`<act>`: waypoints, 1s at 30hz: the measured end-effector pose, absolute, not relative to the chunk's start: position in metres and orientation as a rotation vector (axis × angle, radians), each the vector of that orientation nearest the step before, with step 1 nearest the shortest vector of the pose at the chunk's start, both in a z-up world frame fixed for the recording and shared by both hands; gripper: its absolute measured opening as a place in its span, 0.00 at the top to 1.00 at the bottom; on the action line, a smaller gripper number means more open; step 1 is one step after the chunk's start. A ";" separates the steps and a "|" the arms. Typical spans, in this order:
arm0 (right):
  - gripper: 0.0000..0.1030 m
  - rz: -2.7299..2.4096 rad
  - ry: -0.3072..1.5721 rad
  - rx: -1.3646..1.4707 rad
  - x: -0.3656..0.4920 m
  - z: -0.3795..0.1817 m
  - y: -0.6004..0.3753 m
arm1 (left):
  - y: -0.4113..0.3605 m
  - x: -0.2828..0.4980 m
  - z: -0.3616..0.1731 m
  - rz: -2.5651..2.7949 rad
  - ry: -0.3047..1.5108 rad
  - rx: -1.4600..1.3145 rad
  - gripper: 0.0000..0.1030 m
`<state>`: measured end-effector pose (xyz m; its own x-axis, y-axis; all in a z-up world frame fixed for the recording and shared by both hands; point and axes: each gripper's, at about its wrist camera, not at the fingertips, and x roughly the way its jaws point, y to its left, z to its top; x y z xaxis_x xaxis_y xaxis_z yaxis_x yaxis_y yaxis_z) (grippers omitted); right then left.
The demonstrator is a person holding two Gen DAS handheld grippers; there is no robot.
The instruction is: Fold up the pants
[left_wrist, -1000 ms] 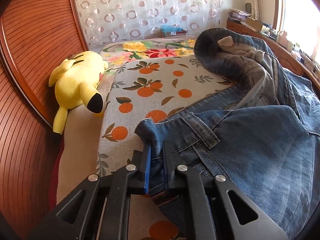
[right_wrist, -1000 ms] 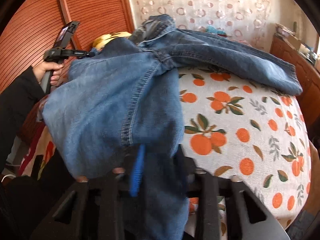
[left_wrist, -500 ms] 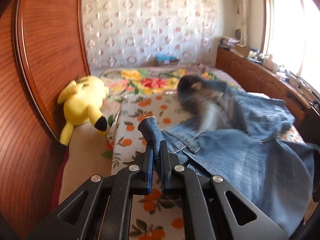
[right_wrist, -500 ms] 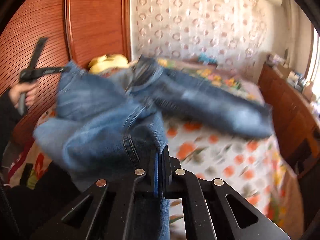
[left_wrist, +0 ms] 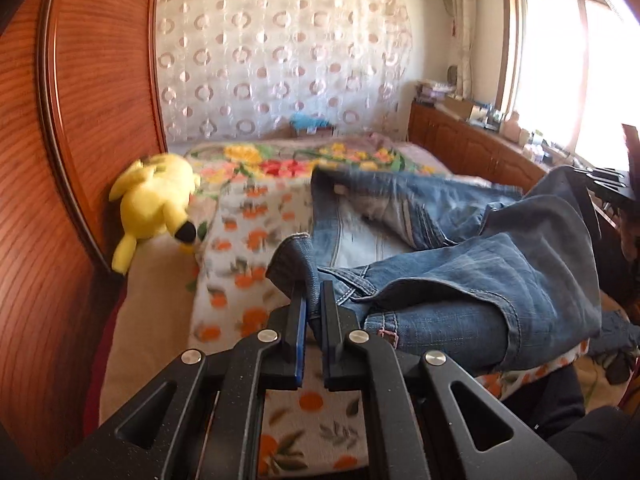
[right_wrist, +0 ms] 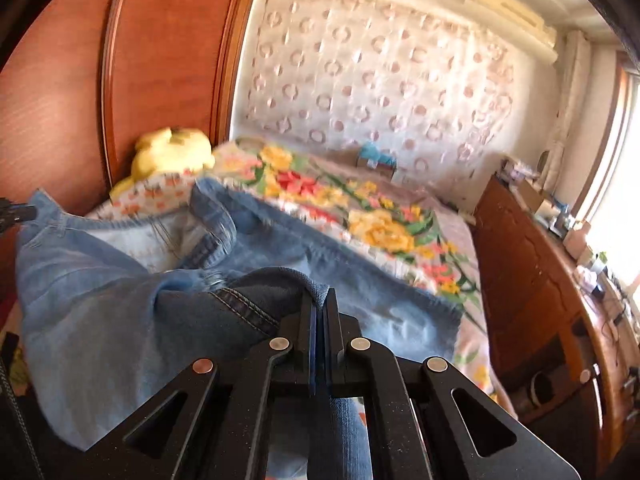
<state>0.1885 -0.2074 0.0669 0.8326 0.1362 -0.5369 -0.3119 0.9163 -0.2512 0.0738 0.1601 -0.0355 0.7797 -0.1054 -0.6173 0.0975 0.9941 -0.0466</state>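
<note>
Currently the jeans (left_wrist: pixel 460 288) hang partly lifted above the bed (left_wrist: pixel 248 264), long axis running roughly across it, legs trailing toward the wooden cabinets (right_wrist: pixel 532 280); waistband end rumpled, inside lining showing. Motion blur obscures finer folds. Surroundings: yellow plush toy (left_wrist: pixel 156 200) against the wooden headboard (left_wrist: pixel 80 120), well apart from the denim; floral blanket (right_wrist: pixel 360 208) beyond; orange-print sheet (left_wrist: pixel 240 280) beneath. Left hand-held gripper (left_wrist: pixel 314 300) is clamped on a waistband corner, which sticks up past its fingertips. Right hand-held gripper (right_wrist: pixel 320 308) is closed tight on a dark denim fold, cloth draping left and below it.
</note>
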 end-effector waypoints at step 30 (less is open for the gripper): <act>0.58 0.234 0.681 -0.020 0.112 -0.038 -0.254 | 0.083 0.107 -0.041 -0.265 0.624 -0.004 0.27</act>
<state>0.1116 -0.2541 -0.0379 0.7521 0.2077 -0.6255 -0.2208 0.9736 0.0579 0.1072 0.0833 -0.0408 0.7787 -0.2465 -0.5770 0.2439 0.9662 -0.0837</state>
